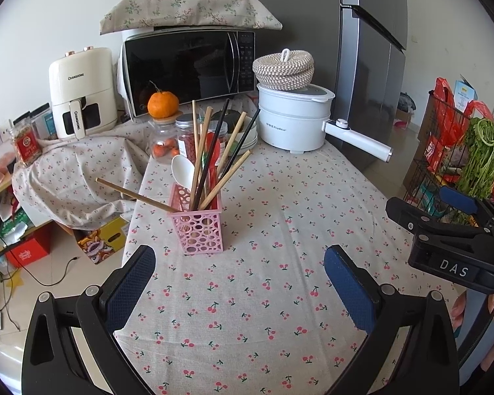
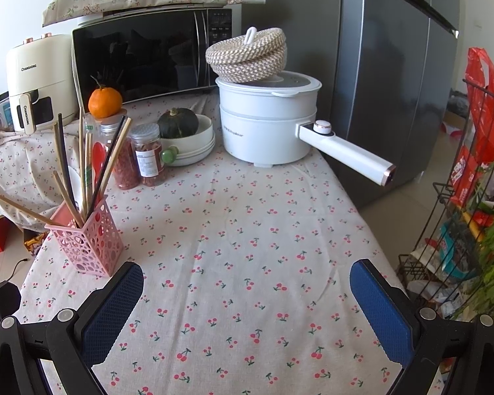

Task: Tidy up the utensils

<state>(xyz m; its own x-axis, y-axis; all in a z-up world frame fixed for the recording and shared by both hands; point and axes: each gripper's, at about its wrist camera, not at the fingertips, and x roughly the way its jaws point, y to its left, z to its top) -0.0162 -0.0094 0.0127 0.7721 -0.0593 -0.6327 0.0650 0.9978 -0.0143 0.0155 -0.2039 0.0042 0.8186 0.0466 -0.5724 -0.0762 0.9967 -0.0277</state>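
Observation:
A pink perforated utensil holder stands upright on the cherry-print tablecloth. In it are several wooden and black chopsticks, a white spoon and a red spoon. One wooden chopstick leans far out to the left. My left gripper is open, low over the cloth in front of the holder, with nothing between its fingers. My right gripper is also open and empty, to the right of the holder; it shows at the right edge of the left wrist view.
At the table's back stand jars, a bowl with a squash, a white electric pot with a long handle, a microwave and an air fryer. A wire rack with greens stands right of the table. A fridge is behind.

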